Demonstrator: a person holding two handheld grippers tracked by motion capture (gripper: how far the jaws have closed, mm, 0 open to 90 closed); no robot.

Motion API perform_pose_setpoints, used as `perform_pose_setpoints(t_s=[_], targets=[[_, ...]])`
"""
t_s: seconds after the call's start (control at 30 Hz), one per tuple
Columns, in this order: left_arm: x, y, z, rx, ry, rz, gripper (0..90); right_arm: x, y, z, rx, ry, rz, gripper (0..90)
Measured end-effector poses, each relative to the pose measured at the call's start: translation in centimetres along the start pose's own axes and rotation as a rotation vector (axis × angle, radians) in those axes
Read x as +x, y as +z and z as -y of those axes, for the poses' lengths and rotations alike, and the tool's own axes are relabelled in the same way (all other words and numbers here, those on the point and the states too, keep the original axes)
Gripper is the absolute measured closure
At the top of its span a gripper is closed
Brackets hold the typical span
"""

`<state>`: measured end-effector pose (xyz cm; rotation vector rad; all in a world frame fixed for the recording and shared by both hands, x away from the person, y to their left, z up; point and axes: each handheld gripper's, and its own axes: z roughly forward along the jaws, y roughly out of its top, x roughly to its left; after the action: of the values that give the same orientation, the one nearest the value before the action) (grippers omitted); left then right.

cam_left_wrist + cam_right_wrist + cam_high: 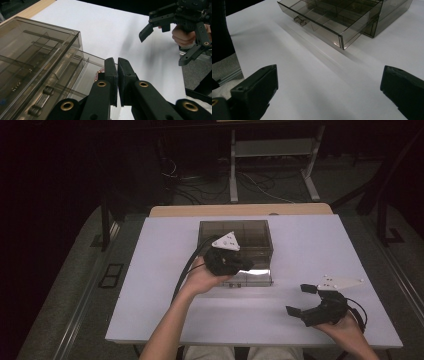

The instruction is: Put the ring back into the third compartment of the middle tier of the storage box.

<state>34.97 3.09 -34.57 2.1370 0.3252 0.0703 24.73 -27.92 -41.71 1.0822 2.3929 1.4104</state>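
The left tongs, jaws together with nothing between them, sit at the pulled-out drawer of the smoked plastic organiser box. The right tongs rest well apart on the bench, jaws spread wide.

Lab or test room, dim: white table on grey carpet, loose cables across floor behind, metal stand legs, floor rails alongside, bare recording setup.
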Motion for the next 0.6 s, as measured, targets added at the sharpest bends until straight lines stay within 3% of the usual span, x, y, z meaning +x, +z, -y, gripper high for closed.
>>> perform_pose_setpoints(t_s=[0.6], targets=[[0.3,2.1,0.3,-0.005,-0.011,0.022,86.2,0.1,0.1,0.1,0.012,-0.002,-0.002,0.9]])
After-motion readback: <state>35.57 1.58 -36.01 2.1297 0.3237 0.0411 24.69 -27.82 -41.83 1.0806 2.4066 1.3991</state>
